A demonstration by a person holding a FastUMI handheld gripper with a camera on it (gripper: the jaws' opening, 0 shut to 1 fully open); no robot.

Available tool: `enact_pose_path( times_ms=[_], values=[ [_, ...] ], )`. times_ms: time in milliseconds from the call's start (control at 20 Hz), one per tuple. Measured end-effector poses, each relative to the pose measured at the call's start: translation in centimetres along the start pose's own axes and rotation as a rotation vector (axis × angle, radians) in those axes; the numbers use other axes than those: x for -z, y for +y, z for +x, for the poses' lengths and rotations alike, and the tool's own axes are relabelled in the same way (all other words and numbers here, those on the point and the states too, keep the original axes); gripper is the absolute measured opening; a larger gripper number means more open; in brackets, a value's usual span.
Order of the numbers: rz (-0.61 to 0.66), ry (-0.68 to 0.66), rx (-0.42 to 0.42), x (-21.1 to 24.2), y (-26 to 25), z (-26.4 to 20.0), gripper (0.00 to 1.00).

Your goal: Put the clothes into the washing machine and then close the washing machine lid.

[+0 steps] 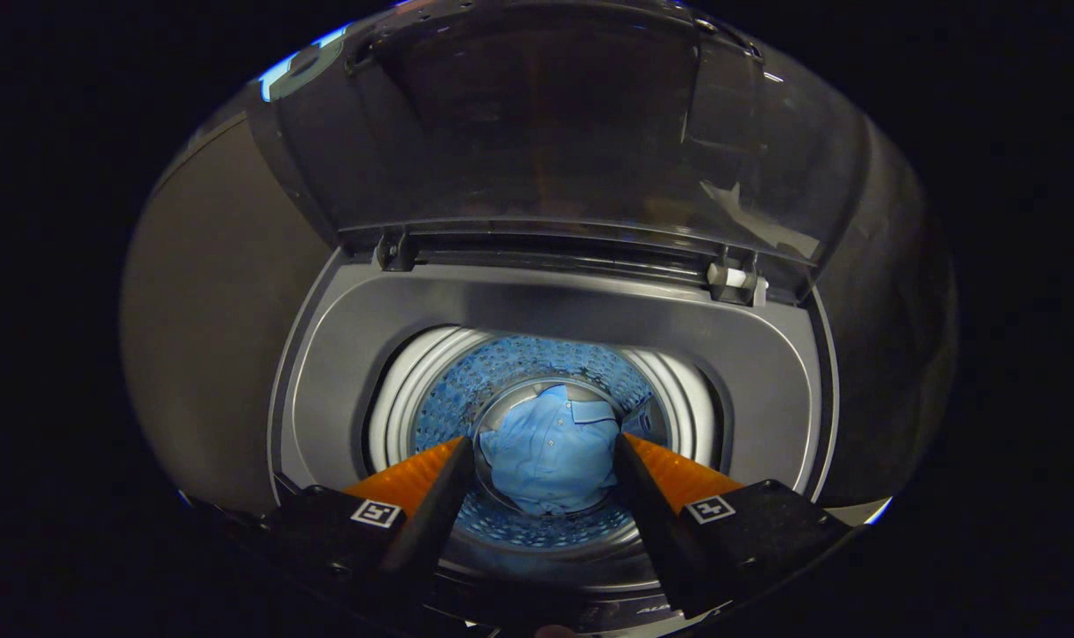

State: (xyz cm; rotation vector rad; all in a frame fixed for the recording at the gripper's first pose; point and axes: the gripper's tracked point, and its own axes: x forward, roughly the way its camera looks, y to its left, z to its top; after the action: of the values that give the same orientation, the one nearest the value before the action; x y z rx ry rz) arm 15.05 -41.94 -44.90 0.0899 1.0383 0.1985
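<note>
Claw nearest, fingers spread wide, gripping nothing, poised over the washing machine opening. Between and beyond the fingers, down at the drum bottom: a blue shirt, crumpled, collar toward 1 o'clock. Lid stands raised at 12 o'clock, hinged along the rear edge of the opening, well apart from the claw. Judgement: loading looks done, as far as this one garment goes. Closing the lid remains, so the claw would need to travel up to it and bring it down.
</note>
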Motion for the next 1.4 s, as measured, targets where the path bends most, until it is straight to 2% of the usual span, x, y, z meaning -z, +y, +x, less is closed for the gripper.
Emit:
enact_pose_path(
  times_ms=[400, 600, 1050, 1400],
  values=[
    [0.054, -0.081, 0.041, -1.3, -0.2, -2.4, 1.00],
    [0.078, -0.120, 0.030, -2.6, 0.0, -3.8, 1.00],
    [0.110, -0.346, 0.022, -10.8, 0.8, -11.2, 1.00],
    [0.122, -0.501, 0.015, -16.9, 0.8, -15.2, 1.00]
  ],
)
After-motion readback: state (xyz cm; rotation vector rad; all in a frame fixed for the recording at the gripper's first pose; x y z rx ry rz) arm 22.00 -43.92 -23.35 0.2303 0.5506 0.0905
